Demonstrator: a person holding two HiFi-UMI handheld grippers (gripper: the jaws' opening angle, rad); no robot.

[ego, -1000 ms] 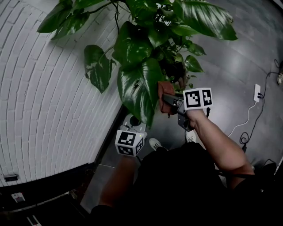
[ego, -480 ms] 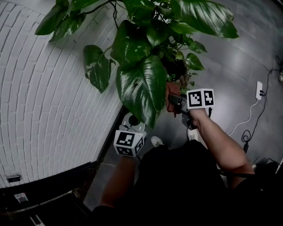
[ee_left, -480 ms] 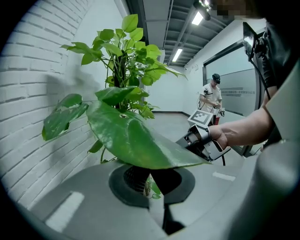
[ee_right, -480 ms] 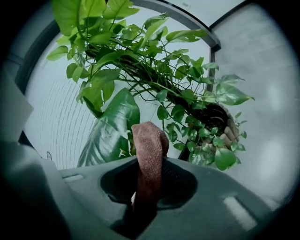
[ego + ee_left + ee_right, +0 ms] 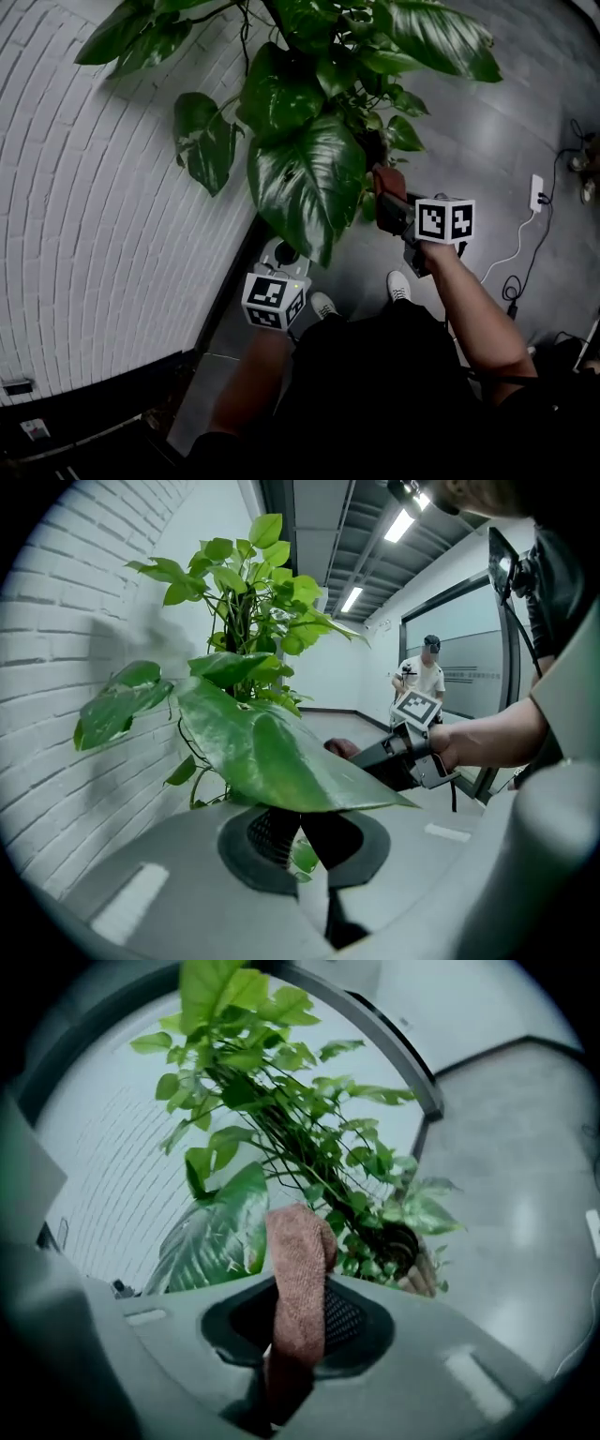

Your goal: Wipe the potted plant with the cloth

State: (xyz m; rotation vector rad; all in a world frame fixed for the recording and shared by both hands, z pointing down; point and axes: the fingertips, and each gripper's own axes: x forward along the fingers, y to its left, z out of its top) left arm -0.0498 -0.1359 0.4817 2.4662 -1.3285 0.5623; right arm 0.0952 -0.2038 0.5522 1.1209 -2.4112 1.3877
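At the foot of the white brick wall [image 5: 94, 187], the head view shows one leafy green potted plant [image 5: 319, 84] standing on the grey floor [image 5: 469, 122]. The right gripper [image 5: 392, 202] is raised to the broad, glossy green leaf [image 5: 305, 183], with the reddish-brown terry cloth [image 5: 387, 178] just beside that leaf's right edge. The left gripper [image 5: 281, 258] sits low, under the leaf tip.

Left gripper view: the jaws appear drawn together with nothing between them. The broad leaf hangs just above them, apparently untouched.

Right gripper view: the jaws are clamped on the cloth, which stands up as a folded strip past the jaw tips. The dark round pot [image 5: 403, 1246] lies beyond it, among the smaller leaves.

Procedure, as judged:
1. Bring the free fold of the cloth flat onto the upper face of the leaf.
2. Support the leaf from beneath with the left gripper so that it does not bend away.
3. Draw the cloth from stem towards tip with light pressure; a hard pull may tear the leaf or tilt the pot.

Count: one plant, one pot, one cloth, two grippers.
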